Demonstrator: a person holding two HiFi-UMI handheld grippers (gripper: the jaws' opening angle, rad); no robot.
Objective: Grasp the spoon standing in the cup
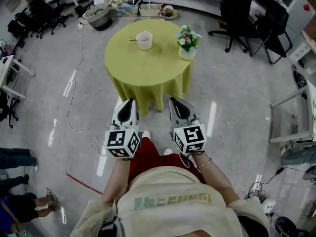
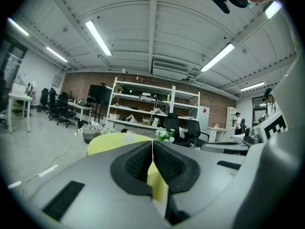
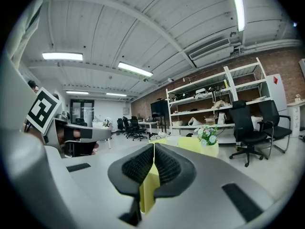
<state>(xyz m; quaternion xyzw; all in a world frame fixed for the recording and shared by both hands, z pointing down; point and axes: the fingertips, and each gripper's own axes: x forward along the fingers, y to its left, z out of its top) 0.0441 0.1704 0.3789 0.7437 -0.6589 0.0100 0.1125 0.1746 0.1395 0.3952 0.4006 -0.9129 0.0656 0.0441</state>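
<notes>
A round table is standing on the floor at the person's twelve o'clock. On it, a cup is sitting toward the far side, at about twelve o'clock on the tabletop. A spoon is resting in the cup, its handle pointing to nine o'clock. A pot of flowers is standing at the table's two o'clock edge, well apart from the cup. The left gripper and the right gripper are hanging side by side, just short of the table's six o'clock edge. On the floor beyond the table, a basket is sitting at eleven o'clock and office chairs are standing at two o'clock.

White cup, yellow-green tablecloth
</notes>
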